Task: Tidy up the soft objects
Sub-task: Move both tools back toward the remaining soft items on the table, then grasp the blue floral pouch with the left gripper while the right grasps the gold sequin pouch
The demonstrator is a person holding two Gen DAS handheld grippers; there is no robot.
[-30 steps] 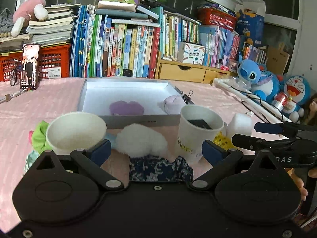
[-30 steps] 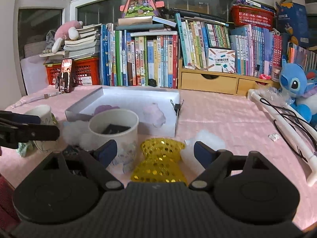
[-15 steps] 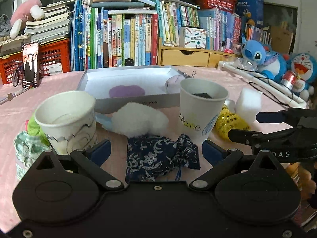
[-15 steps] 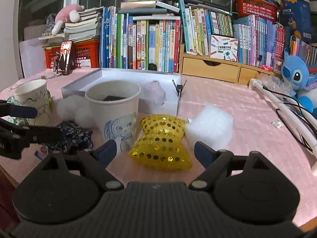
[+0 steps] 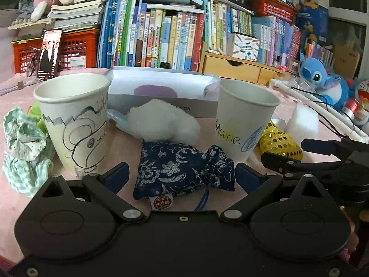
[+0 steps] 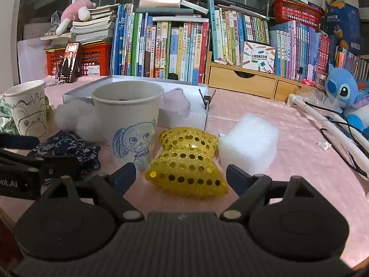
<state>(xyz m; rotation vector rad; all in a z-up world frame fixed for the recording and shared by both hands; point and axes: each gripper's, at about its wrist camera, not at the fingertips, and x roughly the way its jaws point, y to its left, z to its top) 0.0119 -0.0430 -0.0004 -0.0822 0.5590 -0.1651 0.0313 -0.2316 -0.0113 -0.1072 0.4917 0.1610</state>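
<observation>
We held both grippers wide apart, empty: the left gripper (image 5: 180, 175) straddled the blue pouch (image 5: 182, 169), the right gripper (image 6: 181, 175) the sequin cushion (image 6: 188, 161). It looked like the pick-up stage; next, each needed closing gently around its item.

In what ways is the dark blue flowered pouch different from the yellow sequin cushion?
The dark blue flowered pouch is matt cloth with a white flower print; the yellow sequin cushion is shiny and dotted with round sequins. The pouch is gathered at one end and has a small label; the cushion is pinched in the middle like a bow. The pouch lies between the open left tool's fingers, the cushion between the open right tool's. Both rest on the pink table, ungrasped.
</observation>
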